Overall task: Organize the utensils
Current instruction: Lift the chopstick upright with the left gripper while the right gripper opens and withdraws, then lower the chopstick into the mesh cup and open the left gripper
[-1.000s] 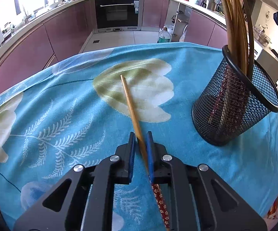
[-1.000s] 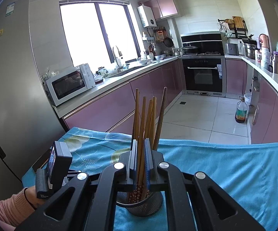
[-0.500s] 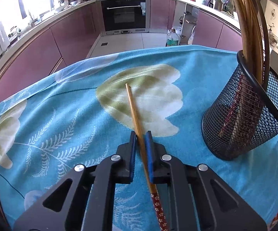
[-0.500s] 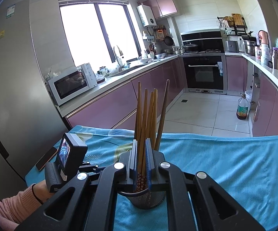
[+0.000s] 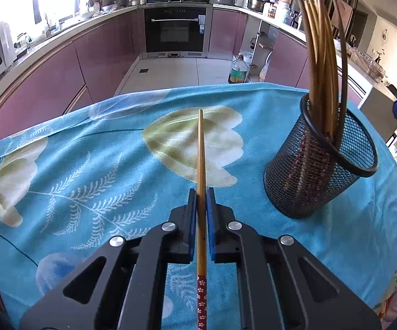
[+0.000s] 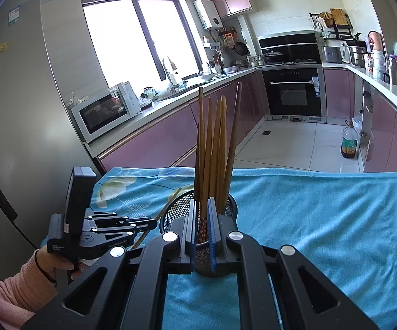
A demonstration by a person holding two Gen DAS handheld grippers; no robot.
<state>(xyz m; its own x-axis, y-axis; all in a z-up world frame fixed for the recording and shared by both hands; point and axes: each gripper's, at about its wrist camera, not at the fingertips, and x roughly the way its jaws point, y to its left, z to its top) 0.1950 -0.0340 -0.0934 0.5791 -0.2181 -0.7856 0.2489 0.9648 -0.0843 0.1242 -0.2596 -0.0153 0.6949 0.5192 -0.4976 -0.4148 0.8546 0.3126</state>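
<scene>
**One chopstick in my left tongs, the holder waiting to its right**

The chopstick [image 5: 201, 165] sits clamped between the jaws of my left tongs [image 5: 201, 195], pointing straight ahead along the fingers, its thin tip out over the pale tulip printed on the blue tablecloth [image 5: 94, 165] and its red flowered butt end trailing back under the tool. I hold it roughly mid-shaft, so the weight balances and neither end droops. It looks lifted just clear of the cloth, though I cannot say for certain that the tip is off it.

The mesh holder [image 5: 319, 170] stands near the right edge of the table, well apart from the chopstick's tip. It already carries a sheaf of chopsticks [image 5: 322, 63], butt ends down, tips fanned upward, which is why I judge this one should go in the same way: red end first. That will mean turning my wrist so the stick stands upright before lowering it, and aiming for the open side of the rim, since the sheaf leans across part of the mouth.

My right tongs [image 6: 201, 206] hover low right behind the holder [image 6: 227, 206], facing it, jaws a little apart and gripping nothing; the basket and its sticks show through the gap. I keep them there to steady the holder if the new stick knocks it, as light mesh tips easily.

Beyond the far edge of the table lies the kitchen floor, with an oil bottle [image 5: 238, 68] standing there.
</scene>
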